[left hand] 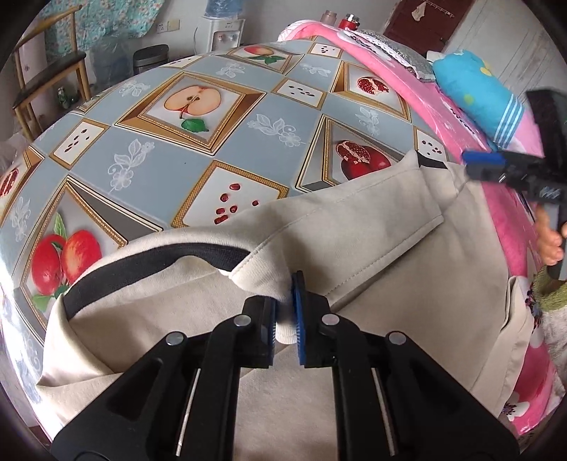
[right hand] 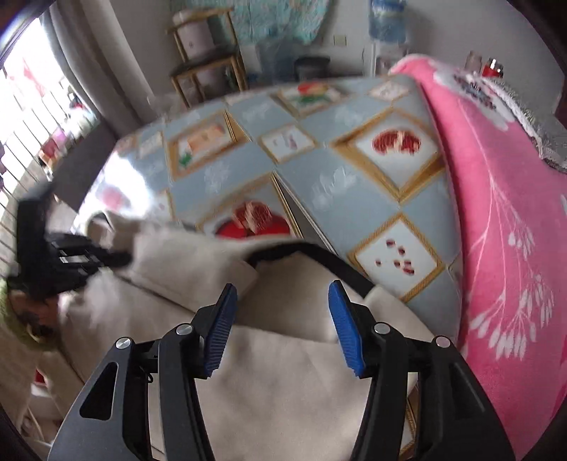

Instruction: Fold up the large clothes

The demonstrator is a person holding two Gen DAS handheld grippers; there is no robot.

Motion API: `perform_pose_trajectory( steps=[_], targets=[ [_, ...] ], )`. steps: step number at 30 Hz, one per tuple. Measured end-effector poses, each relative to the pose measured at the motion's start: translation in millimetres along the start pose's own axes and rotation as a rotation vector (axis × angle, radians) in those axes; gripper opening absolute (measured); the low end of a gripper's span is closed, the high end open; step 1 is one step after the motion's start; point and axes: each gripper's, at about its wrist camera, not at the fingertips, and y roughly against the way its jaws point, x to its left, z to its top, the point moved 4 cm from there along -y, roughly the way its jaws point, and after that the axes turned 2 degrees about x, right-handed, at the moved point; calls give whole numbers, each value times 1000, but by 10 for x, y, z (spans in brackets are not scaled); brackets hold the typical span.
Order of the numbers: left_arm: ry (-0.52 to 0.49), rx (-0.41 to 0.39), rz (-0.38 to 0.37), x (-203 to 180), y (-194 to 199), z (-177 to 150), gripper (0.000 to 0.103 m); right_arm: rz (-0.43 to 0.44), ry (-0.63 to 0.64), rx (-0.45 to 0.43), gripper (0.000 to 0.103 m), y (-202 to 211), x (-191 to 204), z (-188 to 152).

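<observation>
The left gripper (left hand: 285, 315) is pinching the ribbed cuff (left hand: 262, 280) of the beige garment (left hand: 389, 269) at lower centre, while the right gripper (right hand: 281, 326) is hovering wide-jawed directly above its body.

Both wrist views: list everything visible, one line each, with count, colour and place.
garment: one, beige with black trim, spread on the near table.
tablecloth: one, grey-blue with fruit pictures, covering the table.
blanket: one, pink with white plant print, along the table's right side.
blue bundle: one, blue with striped end, on the blanket.
chair: one, wooden, far left.
water dispenser: one, white, by the far wall.
bin: one, dark, beside the dispenser.
left tool: shut on the garment's cuff.
right tool: open, over the garment.
</observation>
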Motion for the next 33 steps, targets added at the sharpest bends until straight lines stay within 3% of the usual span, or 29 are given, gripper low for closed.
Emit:
perform_pose_trajectory(
  steps=[4, 7, 9, 12, 14, 17, 19, 22, 27, 31, 33],
  targets=[
    [-1, -3, 7, -8, 2, -1, 9, 185, 85, 8, 28, -221, 591, 83],
    [-11, -12, 12, -10, 8, -8, 11, 221, 145, 90, 16, -672, 904, 58],
    [-12, -18, 18, 15, 13, -10, 11, 201, 153, 150, 14, -950, 935, -7],
    [28, -41, 2, 148, 80, 10, 17, 236, 131, 152, 7, -1005, 897, -20],
    [88, -62, -28, 288, 140, 23, 17, 260, 107, 162, 6, -1028, 889, -27],
    [141, -112, -1, 451, 276, 21, 18, 242, 137, 159, 6, -1060, 921, -6],
    [191, -163, 34, 565, 443, 6, 12, 219, 173, 151, 6, -1054, 943, -8],
    [184, -230, -44, 502, 644, 38, 12, 191, 216, 138, 6, -1032, 994, -21],
    [92, -163, -148, 90, 436, 167, 12, 125, 288, 111, 6, -940, 1042, -67],
    [53, -31, -37, -42, -16, 126, 12, 61, 388, 70, 6, -907, 1106, -137],
    [74, -61, -51, -19, -16, 86, 12, 49, 415, 74, 6, -868, 1059, -150]
  ],
)
